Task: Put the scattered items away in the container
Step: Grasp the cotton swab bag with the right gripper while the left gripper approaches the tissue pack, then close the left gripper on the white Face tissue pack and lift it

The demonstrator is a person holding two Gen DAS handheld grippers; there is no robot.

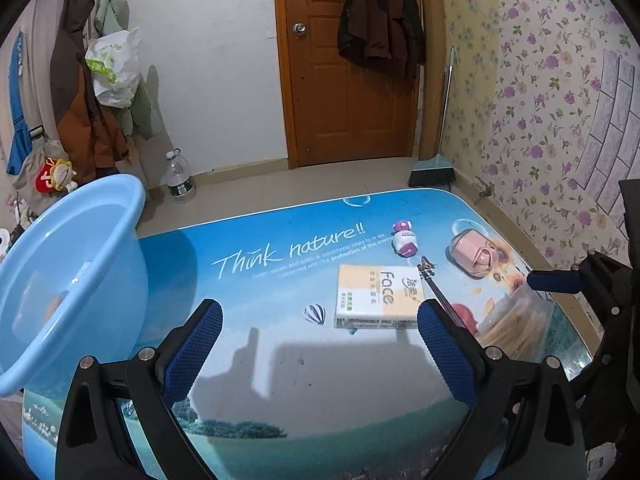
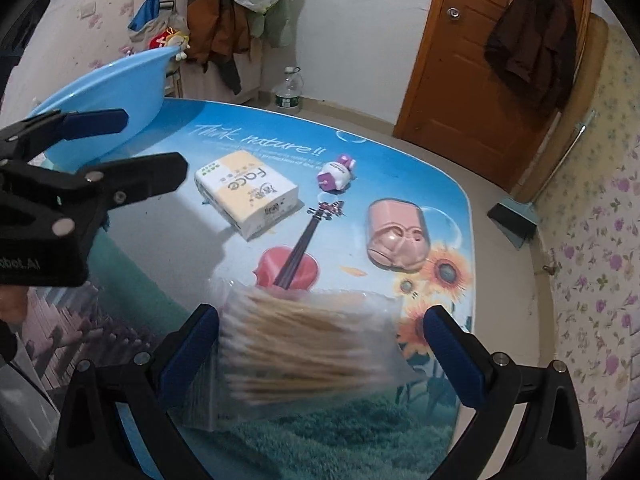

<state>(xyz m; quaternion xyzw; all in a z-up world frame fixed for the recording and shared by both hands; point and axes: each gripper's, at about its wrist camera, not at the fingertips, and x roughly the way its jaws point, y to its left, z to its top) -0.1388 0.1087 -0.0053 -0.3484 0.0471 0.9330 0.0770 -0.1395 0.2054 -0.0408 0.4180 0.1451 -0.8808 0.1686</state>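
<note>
So the table (image 1: 280,380) has that printed sky-and-meadow top with "Think nature!!" on it, and the stuff to tidy is scattered on the right half. The light blue basin (image 1: 72,264) sits at the left edge, hanging a bit over the side. I can't make out what's inside it.

The left gripper (image 1: 320,344) hovers over bare tabletop with its blue-padded fingers spread wide, nothing between them. Just beyond its right finger lies the tissue pack (image 1: 378,296), flat, with "Face" printed on it. Further back and to the right is a little white-and-purple toy figure (image 1: 405,239), and right of that a pink cup-like holder (image 1: 474,254) tipped on its side.

The right gripper (image 2: 322,348) is also spread wide, with a clear bag of cotton swabs (image 2: 308,344) sitting between its fingers on the near right part of the table. The bag looks blurry. It seems to brush the left pad, but the right pad stands clear of it, so no grip. In that view the tissue pack (image 2: 248,192), the toy (image 2: 336,174) and the pink holder (image 2: 396,236) lie beyond the bag, with the basin (image 2: 112,92) far left.
</note>
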